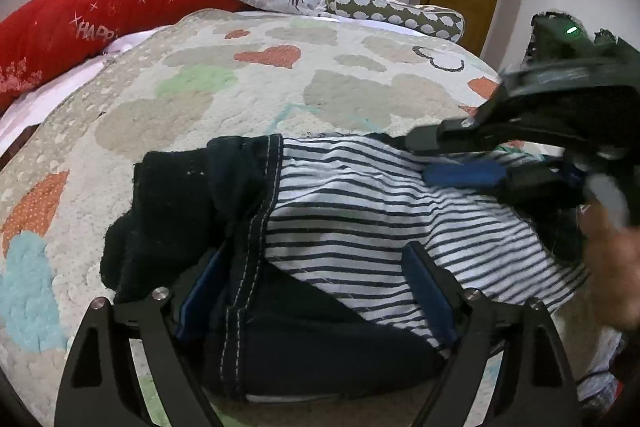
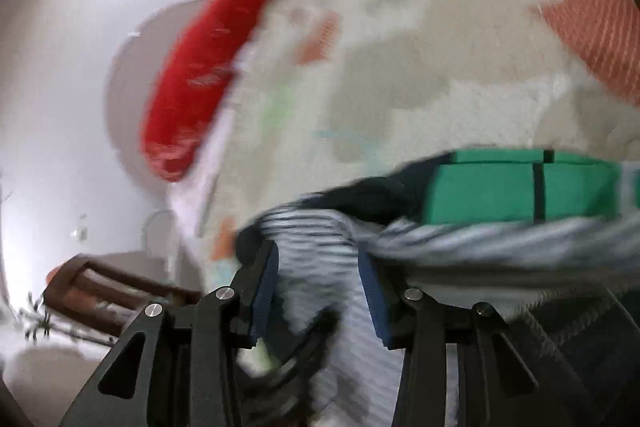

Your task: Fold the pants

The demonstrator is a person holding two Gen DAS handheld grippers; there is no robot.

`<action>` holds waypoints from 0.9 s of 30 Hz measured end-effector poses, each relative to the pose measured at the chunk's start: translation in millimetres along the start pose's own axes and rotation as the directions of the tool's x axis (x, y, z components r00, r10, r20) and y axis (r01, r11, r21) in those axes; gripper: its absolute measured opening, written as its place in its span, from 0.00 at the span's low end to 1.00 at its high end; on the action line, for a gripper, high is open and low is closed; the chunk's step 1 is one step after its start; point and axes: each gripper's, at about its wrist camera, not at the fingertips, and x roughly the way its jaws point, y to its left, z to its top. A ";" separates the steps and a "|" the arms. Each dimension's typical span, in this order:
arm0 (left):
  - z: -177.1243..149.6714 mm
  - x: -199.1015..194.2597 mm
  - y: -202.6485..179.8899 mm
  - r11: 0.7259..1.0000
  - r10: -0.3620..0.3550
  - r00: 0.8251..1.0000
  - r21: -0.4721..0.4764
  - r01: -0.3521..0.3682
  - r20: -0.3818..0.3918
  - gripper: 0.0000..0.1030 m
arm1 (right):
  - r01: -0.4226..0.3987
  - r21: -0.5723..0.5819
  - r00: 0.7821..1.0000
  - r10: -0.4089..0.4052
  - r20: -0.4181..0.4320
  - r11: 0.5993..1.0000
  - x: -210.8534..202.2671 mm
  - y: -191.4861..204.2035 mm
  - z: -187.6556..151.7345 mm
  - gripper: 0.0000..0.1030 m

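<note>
Only text I can read: "HAPP", cut off by the quilt, on the red pillow (image 1: 76, 23). Nothing else legible.

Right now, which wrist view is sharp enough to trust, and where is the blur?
Left wrist view: sharp on the pants and quilt, though the right gripper is smeared at the edge. Right wrist view: motion-blurred throughout; only the gripper's own fingers look crisp, and the striped fabric between them is streaked.
</note>
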 end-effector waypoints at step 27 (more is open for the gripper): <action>9.6 2.3 -10.8 0.998 0.053 0.995 0.050 -0.049 -0.082 0.90 | 0.157 0.208 0.835 -0.242 0.495 0.965 -218.5 -107.3 -99.2 0.34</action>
